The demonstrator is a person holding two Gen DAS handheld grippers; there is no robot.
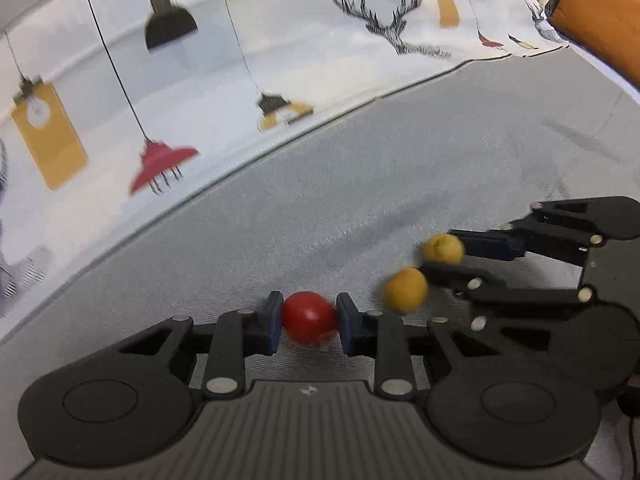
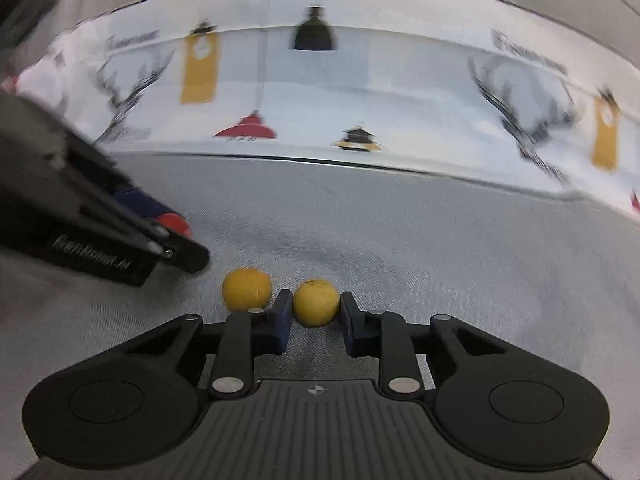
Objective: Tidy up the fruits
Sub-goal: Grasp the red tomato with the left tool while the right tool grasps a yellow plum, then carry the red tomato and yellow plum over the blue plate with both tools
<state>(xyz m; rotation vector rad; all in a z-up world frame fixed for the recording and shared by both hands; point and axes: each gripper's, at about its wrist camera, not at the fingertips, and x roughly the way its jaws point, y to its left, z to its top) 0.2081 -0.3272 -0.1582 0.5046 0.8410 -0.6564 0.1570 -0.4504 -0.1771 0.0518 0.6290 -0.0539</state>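
In the left wrist view my left gripper [image 1: 309, 322] is shut on a small red fruit [image 1: 309, 318] just above the grey cloth. My right gripper [image 2: 315, 312] has a yellow fruit [image 2: 316, 302] between its pads, touching both. A second yellow fruit [image 2: 247, 289] lies loose on the cloth just left of it. Both yellow fruits also show in the left wrist view: the held one [image 1: 444, 248] at the right gripper's tips, the loose one [image 1: 406, 290] nearer. The left gripper with the red fruit [image 2: 174, 224] shows at the left of the right wrist view.
A grey cloth surface [image 1: 360, 200] covers the work area. A white printed cloth with lamps and deer [image 1: 200, 80] lies along the far side. An orange cushion [image 1: 600, 16] sits at the far right corner.
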